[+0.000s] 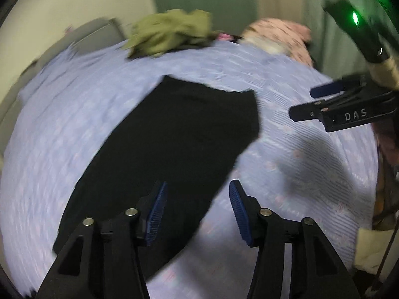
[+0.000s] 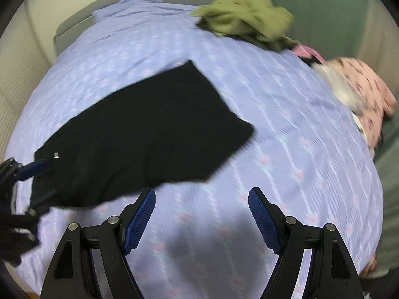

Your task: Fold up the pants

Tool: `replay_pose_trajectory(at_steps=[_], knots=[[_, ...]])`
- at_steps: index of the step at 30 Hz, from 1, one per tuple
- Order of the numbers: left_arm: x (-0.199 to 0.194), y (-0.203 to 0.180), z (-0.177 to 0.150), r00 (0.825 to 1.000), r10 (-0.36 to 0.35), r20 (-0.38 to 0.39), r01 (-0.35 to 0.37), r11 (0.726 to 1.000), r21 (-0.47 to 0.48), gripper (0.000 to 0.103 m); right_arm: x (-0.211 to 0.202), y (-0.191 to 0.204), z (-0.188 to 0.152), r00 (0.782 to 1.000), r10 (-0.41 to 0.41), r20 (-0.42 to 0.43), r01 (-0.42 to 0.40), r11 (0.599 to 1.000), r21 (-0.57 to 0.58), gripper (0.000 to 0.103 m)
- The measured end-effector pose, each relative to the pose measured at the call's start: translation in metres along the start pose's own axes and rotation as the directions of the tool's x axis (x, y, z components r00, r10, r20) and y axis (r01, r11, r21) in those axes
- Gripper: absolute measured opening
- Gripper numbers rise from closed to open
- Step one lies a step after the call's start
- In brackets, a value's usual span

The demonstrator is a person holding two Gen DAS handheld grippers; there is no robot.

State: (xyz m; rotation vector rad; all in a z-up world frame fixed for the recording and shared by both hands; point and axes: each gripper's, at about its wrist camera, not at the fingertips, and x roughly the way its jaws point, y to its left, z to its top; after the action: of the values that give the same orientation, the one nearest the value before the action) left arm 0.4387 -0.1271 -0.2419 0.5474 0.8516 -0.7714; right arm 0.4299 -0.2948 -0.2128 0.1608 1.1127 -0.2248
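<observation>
Left gripper (image 1: pixel 197 209): fingers (image 1: pixel 157 211) parted, blue ribbed pads facing each other, nothing between them; black cloth and bedsheet visible through the gap. Right gripper (image 2: pixel 202 220): fingers (image 2: pixel 139 218) spread wide, released, gap showing only sheet and a dark shadow.

Just beyond the left gripper: black pants (image 1: pixel 164 147), folded into a long flat shape, lying on the bed (image 1: pixel 311 154). Near end under the left fingers, far end squared off toward the middle of the bed. Right-wrist view: same pants off to the left, near edge just beyond the left finger of that gripper.

Bed covered by a lavender sheet with pale stripes and small pink motifs. Sheet mostly smooth; both views motion-blurred.

Farther out: crumpled olive-green garment (image 2: pixel 247 17) at the far edge of the bed. Beside it, pink patterned clothing (image 2: pixel 369 94) heaped at the bed's far corner, with something white in the same heap.

Grey headboard (image 2: pixel 139 2) at the far end. Cream wall (image 1: pixel 64 2) behind it, green curtain or panel (image 2: pixel 314 12) alongside.
</observation>
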Motion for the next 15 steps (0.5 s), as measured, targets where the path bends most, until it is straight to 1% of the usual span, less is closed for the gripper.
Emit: replay_pose_trajectory(at_steps=[1,2,3,4,6,8,11,13,14,15], knots=[[0.008,-0.013,0.007,1.0,0.001,0.004,-0.001,0.999,0.035,0.048,0.001,-0.008,-0.004,1.0,-0.003,0.001,0.003,1.0,0.01,0.078],[0.02,-0.029,0.014,1.0,0.017,0.006,-0.018,0.997,0.081,0.047,0.004,-0.017,-0.008,1.0,-0.005,-0.003,0.005,1.0,0.023,0.077],[0.03,-0.038,0.018,0.999,0.04,0.005,-0.04,0.991,0.125,0.044,0.006,-0.022,-0.011,1.0,-0.005,-0.008,0.005,0.999,0.031,0.077],[0.046,-0.053,0.024,0.997,0.071,0.002,-0.07,0.979,0.194,0.039,0.011,-0.031,-0.016,1.0,0.005,-0.018,-0.004,0.999,0.047,0.077],[0.064,-0.073,0.029,0.995,0.096,-0.007,-0.09,0.959,0.268,0.036,0.019,-0.042,-0.026,0.999,0.014,-0.032,-0.012,0.998,0.062,0.077],[0.083,-0.089,0.034,0.993,0.116,-0.026,-0.101,0.936,0.339,0.036,0.026,-0.05,-0.033,0.999,0.011,-0.044,-0.008,0.998,0.065,0.077],[0.109,-0.1,0.04,0.99,0.135,-0.033,-0.11,0.906,0.408,0.036,0.033,-0.064,-0.045,0.998,0.024,-0.06,-0.019,0.996,0.085,0.076],[0.125,-0.105,0.041,0.986,0.163,-0.038,-0.128,0.883,0.451,0.036,0.039,-0.072,-0.052,0.996,0.037,-0.077,-0.029,0.994,0.103,0.076],[0.13,-0.104,0.041,0.985,0.164,-0.047,-0.125,0.88,0.459,0.036,0.043,-0.075,-0.053,0.996,0.04,-0.084,-0.031,0.994,0.109,0.076],[0.136,-0.102,0.042,0.985,0.163,-0.06,-0.117,0.878,0.464,0.034,0.046,-0.077,-0.054,0.995,0.043,-0.087,-0.033,0.993,0.113,0.076]])
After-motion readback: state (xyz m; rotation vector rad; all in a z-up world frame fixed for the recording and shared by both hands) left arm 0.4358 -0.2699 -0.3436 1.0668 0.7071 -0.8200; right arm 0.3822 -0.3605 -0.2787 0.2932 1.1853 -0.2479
